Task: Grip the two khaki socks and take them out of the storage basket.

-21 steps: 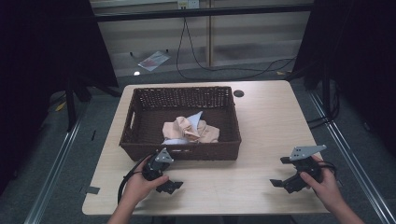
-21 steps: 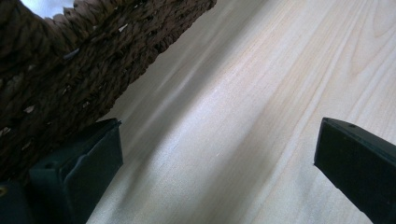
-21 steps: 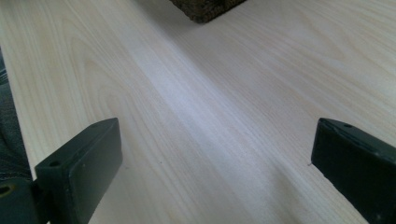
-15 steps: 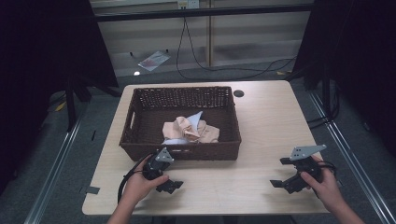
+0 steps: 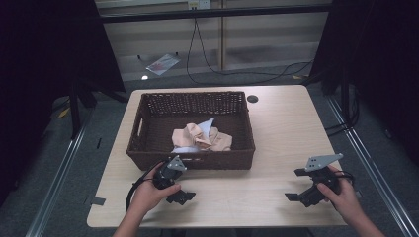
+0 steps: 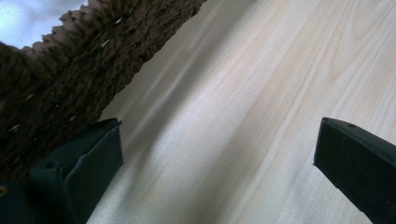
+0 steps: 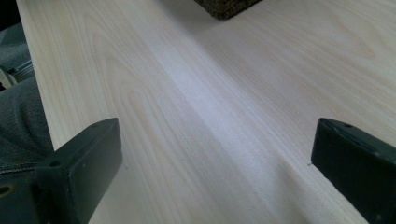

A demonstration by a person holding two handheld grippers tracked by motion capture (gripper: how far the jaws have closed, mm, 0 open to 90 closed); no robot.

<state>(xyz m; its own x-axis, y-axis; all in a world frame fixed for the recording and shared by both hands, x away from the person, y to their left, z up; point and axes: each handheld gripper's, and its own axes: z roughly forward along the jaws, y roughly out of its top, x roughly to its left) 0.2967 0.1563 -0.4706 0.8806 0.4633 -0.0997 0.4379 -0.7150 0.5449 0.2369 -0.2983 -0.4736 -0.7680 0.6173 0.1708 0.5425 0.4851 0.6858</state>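
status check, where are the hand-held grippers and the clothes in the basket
Left hand-held gripper open, empty, by basket front wall. Right hand-held gripper open, empty, on table. Cloths bunched in basket. Nothing in the way.

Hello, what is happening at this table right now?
A person holds a gripper in each hand, both low over the wooden table. The left gripper sits just in front of the wicker basket, which holds crumpled cloths. The right gripper is off to the side. Both have open, empty jaws.

basket (image 5: 148, 143): table (image 5: 286, 133) centre-left | cloths (image 5: 202, 138): in basket | left hand-held gripper (image 5: 179, 190): before basket
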